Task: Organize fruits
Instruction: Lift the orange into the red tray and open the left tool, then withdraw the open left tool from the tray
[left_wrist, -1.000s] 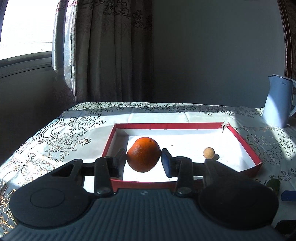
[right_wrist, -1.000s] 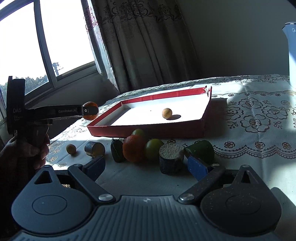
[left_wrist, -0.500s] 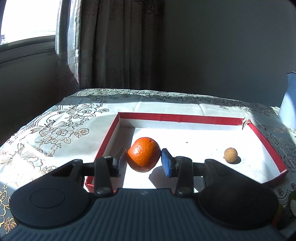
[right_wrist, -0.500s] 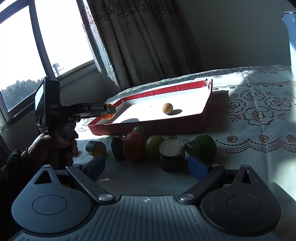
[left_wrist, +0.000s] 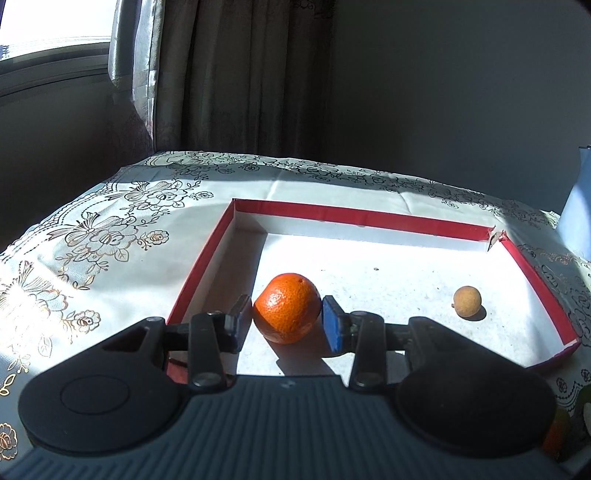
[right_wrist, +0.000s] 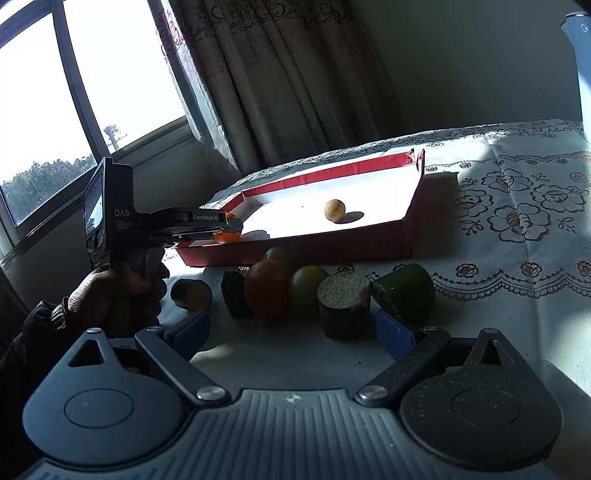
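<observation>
My left gripper (left_wrist: 287, 319) is shut on an orange (left_wrist: 287, 313) and holds it low inside the red-walled tray (left_wrist: 207, 262), near its front left corner. A small tan round fruit (left_wrist: 467, 301) lies in the tray to the right. In the right wrist view the left gripper (right_wrist: 231, 230) with the orange (right_wrist: 226, 236) is at the tray's (right_wrist: 295, 249) near left edge. My right gripper (right_wrist: 293, 326) is open and empty, just in front of a row of fruits: an orange one (right_wrist: 266, 286), a green one (right_wrist: 308, 282), cut pieces (right_wrist: 344, 306) and a green fruit (right_wrist: 404, 291).
A white kettle (left_wrist: 576, 206) stands right of the tray. The flowered tablecloth (right_wrist: 517, 221) spreads to the right of the tray. A window and curtain are at the left. A small fruit piece (right_wrist: 192, 294) lies by the person's left hand (right_wrist: 114, 295).
My left gripper has carried the orange forward over the tray's front wall and down into the tray. My right gripper has barely moved.
</observation>
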